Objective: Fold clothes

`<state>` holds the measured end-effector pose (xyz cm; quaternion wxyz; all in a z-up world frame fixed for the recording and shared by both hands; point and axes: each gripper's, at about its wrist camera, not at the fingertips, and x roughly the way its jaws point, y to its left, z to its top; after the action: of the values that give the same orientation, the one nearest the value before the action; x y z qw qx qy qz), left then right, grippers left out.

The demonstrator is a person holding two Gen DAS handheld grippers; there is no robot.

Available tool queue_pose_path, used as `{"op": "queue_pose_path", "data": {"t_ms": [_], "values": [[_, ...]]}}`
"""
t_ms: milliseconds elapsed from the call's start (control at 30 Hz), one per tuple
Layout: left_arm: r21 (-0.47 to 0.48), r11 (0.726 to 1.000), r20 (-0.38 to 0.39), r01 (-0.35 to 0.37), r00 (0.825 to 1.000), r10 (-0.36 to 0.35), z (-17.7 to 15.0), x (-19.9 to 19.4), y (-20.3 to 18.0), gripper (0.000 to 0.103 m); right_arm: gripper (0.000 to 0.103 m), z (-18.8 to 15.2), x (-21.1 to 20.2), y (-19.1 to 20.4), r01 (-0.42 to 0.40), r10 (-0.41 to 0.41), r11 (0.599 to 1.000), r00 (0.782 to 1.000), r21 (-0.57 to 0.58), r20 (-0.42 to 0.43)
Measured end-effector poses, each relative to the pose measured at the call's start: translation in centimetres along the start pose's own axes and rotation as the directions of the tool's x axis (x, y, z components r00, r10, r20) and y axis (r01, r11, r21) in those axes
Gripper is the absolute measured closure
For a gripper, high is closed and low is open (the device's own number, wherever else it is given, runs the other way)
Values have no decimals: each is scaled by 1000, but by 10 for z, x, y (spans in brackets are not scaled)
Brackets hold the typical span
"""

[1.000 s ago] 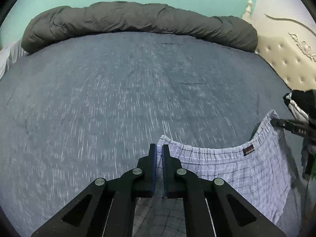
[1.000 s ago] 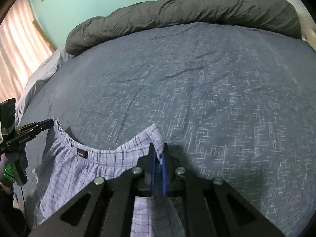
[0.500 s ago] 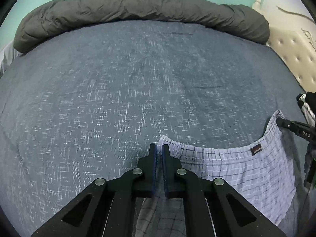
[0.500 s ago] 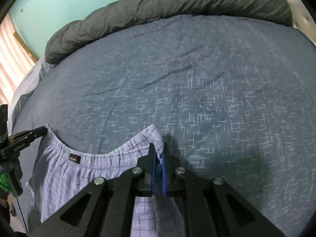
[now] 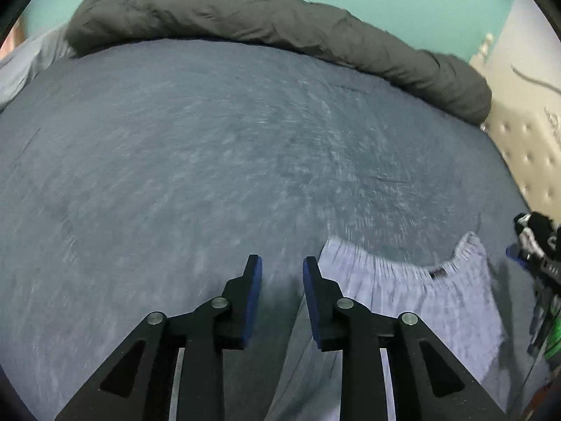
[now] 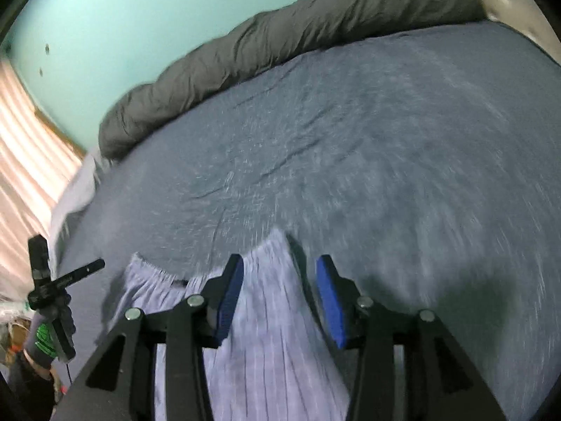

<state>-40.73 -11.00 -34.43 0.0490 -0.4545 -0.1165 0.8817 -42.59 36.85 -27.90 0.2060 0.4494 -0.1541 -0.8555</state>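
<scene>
Left gripper [image 5: 282,273] was released, jaws spread apart over the bed [image 5: 210,161], with nothing between them; the shorts [image 5: 413,301] lay just to its right, one waistband corner beside the right finger. Right gripper [image 6: 280,277] was likewise released, jaws wide, with the other waistband corner lying between them but ungripped. The shorts lay spread on the bed's near edge, waistband toward the grey duvet [image 5: 266,24]. Both views were motion-blurred.
</scene>
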Motion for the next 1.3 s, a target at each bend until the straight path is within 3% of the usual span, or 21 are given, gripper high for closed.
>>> {"op": "queue_pose_path", "data": {"t_ms": [167,333,400,500,633,833,967,1300], "values": [[-74,997,-22,-9,1000,7,-55,-34,28,77,59,-66,-43,-24,-1,-4,993,999,115,41],[-202,979,-41,-14,999,6,-105,-56,51,77,59,-123,-60,-39,70,-81,962,996,265,34],[-186,982,-41,-33,999,26,-115,-64,50,77,59,-140,-67,-43,88,-105,947,994,308,40],[-142,987,-35,-68,997,64,-124,-73,47,76,59,-150,-68,-36,115,-143,947,987,301,73],[-139,987,-34,-78,997,75,-126,-73,52,77,59,-148,-72,-16,76,-109,966,986,246,125],[-149,985,-55,-88,995,81,-128,-60,60,77,59,-139,-38,14,161,-163,986,986,52,44],[-138,987,-51,-86,996,79,-125,-55,57,77,60,-141,-28,5,216,-217,975,976,52,10],[-121,989,-58,-90,995,84,-120,-45,53,77,95,-141,-17,-2,298,-299,954,954,33,2]]}}
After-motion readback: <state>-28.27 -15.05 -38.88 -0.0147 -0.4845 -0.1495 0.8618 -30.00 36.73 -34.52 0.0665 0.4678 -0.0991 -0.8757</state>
